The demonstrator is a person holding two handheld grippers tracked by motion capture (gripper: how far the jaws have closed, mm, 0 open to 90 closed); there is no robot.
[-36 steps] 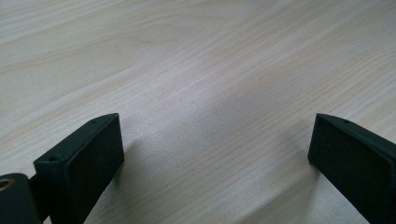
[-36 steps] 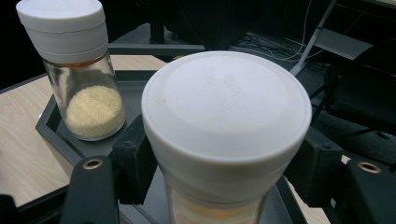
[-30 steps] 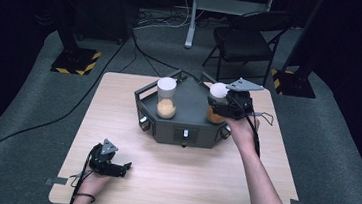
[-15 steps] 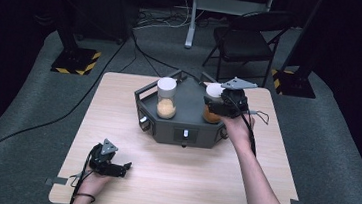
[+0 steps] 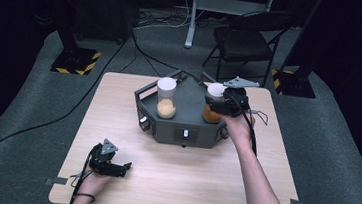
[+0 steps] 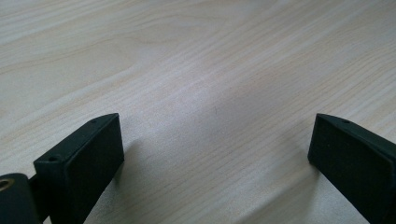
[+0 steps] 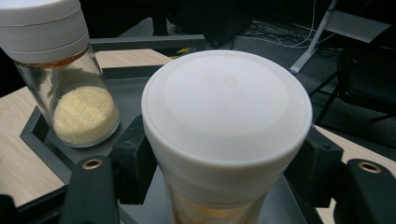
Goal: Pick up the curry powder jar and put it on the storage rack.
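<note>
Three cameras: one overhead, one on each gripper.
The high view looks forward and down over the whole table; the left gripper view sits close above bare wood; the right gripper view, close on a jar, shares both jars and the tray with the high view.
</note>
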